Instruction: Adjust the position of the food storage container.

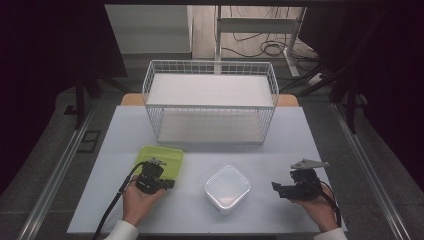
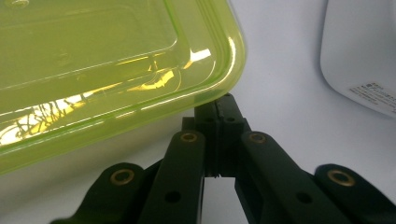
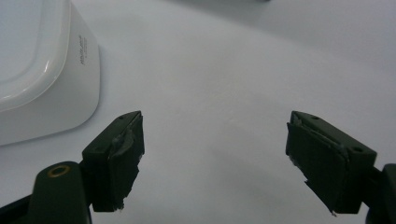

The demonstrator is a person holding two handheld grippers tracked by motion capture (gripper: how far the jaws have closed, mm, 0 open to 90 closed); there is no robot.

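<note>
left section: the left tongs are held low in the person's left hand, at the near edge of the green container. in the left gripper view the jaws are pressed together, their tips tucked just under the container's rim; whether a thin lip is pinched between them cannot be told, as the rim hides the tips. the green container lies on the surface, front left, just ahead of the wire rack.

centre section: the white container, lid on, rests on the surface between the two tongs and apart from both. its corner shows at the right edge of the left gripper view and at the left edge of the right gripper view. the wire rack stands behind it at the far half of the surface, both shelves bare.

right section: the right tongs are held in the right hand, pointing left toward the white container. their jaws are spread wide with nothing between them, only bare surface. judged from this posture, the spread jaws are prepared for a grasp on the white container's side.
</note>
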